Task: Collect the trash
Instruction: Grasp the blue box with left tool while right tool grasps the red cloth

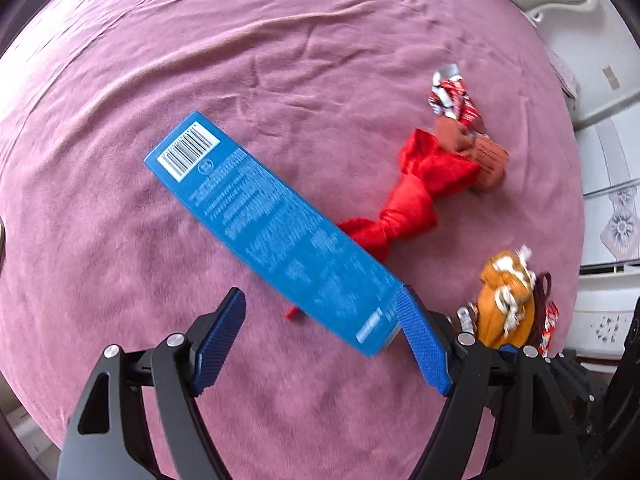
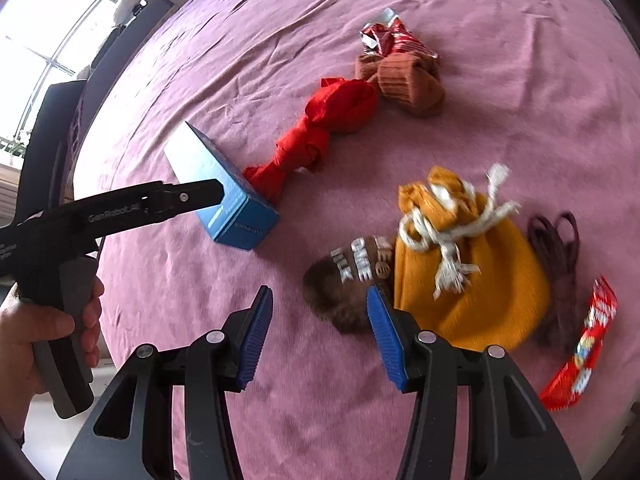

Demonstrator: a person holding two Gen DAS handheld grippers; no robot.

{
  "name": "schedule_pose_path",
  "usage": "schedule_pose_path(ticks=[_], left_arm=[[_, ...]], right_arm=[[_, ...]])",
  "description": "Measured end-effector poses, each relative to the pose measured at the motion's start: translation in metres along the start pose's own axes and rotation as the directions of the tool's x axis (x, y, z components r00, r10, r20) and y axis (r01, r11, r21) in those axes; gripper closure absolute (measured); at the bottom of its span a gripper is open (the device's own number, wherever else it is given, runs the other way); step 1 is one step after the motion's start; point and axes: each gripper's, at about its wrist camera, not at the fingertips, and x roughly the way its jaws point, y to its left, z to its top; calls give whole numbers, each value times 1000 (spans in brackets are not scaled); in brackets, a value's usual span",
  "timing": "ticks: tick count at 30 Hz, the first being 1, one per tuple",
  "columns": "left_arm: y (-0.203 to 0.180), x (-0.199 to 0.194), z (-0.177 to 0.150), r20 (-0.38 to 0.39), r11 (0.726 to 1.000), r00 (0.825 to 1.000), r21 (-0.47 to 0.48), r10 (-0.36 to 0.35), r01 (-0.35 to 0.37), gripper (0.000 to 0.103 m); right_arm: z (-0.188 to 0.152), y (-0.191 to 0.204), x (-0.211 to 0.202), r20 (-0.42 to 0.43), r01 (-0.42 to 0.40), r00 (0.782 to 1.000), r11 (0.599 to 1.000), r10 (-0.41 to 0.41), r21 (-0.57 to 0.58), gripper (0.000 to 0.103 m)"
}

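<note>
The left gripper stands wide open over the near end of a long blue carton. One pad touches, or nearly touches, the carton's corner; the other is well clear, so nothing is clamped yet. The right wrist view shows the same gripper coming in from the side at that end, probably lining up to close across the carton's width. The carton lies flat on the pink bedspread, barcode at the far end; its small white print is too blurred to read.

The right gripper is partly open and empty, poised above a crumpled brown wrapper — white letters, perhaps "MILK" — likely its target. Just beside that lies a mustard drawstring pouch, then a dark loop of cord and a red wrapper. Farther off are a knotted red cloth, a brown sock and a red-and-silver wrapper. The left gripper's arm reads "GenRobot".
</note>
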Motion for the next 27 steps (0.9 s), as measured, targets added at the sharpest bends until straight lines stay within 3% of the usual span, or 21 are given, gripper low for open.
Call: schedule_pose_path(ticks=[6,12,15,20,27], left_arm=[[9,20,21,-24,994,999,-108,-32,29,25],[17,38,38,-66,981,998,-191,-25,12,25],[24,46,42,-79,976,997,-219,-21,3,32],[34,46,42,-61,977,998,-212,-31,17,50],[47,29,36,-31,986,998,-161,-47,41,51]], right_arm=[[17,0,10,-6,-6,1000,1000,6,-8,54],[30,-2,20,-11,-16,1000,1000,16,2,54],[38,-3,27,-10,-21,1000,1000,21,12,54],[54,-4,39,-13,-29,999,999,29,34,54],[80,2,55,-11,-50,999,998,50,44,54]])
